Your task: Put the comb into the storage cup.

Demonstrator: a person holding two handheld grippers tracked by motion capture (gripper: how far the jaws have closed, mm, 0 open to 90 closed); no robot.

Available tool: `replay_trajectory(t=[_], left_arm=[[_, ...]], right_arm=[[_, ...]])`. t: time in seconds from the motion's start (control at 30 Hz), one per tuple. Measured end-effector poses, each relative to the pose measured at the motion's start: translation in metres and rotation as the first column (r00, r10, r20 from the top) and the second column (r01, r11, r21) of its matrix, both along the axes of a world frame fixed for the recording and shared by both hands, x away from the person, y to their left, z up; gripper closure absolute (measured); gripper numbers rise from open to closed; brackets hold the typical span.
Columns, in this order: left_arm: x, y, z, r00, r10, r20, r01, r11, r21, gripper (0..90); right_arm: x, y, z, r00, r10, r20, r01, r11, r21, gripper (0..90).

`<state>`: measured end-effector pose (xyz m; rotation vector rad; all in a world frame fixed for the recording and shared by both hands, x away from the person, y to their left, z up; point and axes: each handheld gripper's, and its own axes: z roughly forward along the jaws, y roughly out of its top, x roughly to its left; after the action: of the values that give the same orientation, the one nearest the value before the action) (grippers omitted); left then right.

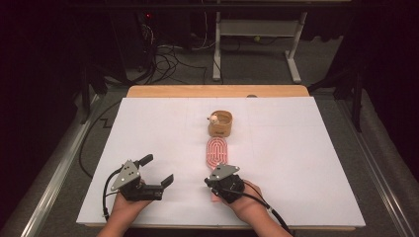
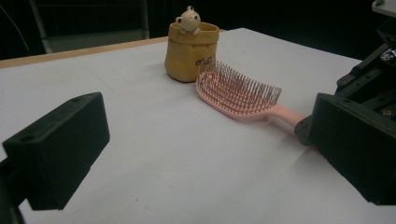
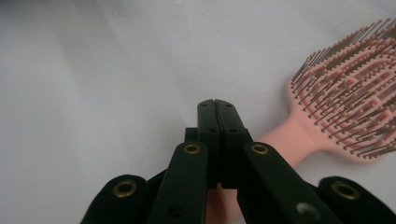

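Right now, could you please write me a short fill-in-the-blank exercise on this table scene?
1. The hairbrush is coloured ____.
2. The right gripper has its jaws ____.
3. On the rim of the yellow cup perches a small toy ____.
4. The left gripper has its jaws ____.

Missing words: pink; shut; bear; open

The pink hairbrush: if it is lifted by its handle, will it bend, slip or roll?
The pink hairbrush looks like rigid moulded plastic, so probably stiff and light. Its smooth narrow handle may slip or pivot. Its flat back rests on the table, so rolling seems unlikely.
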<state>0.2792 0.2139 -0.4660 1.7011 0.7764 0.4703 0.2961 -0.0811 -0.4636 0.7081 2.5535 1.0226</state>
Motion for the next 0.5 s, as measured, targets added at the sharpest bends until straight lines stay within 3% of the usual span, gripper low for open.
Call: replay_trajectory(t=[0.27,0.5], left_arm=[[0.000,-0.001,0.000,1.0000,-0.006,0.000,0.006,1.0000,-0.003,0.0],[0.001,-0.003,-0.001,0.9999,-0.014,-0.007,0.015,0.9999,0.004,0.0]], right_arm=[[-0.005,-0.019,0.001,1.0000,-0.006,-0.006,0.006,1.0000,0.006,90.0],[-0.014,-0.045,0.001,0.9989,-0.048,-0.005,0.048,0.9987,0.016,90.0]])
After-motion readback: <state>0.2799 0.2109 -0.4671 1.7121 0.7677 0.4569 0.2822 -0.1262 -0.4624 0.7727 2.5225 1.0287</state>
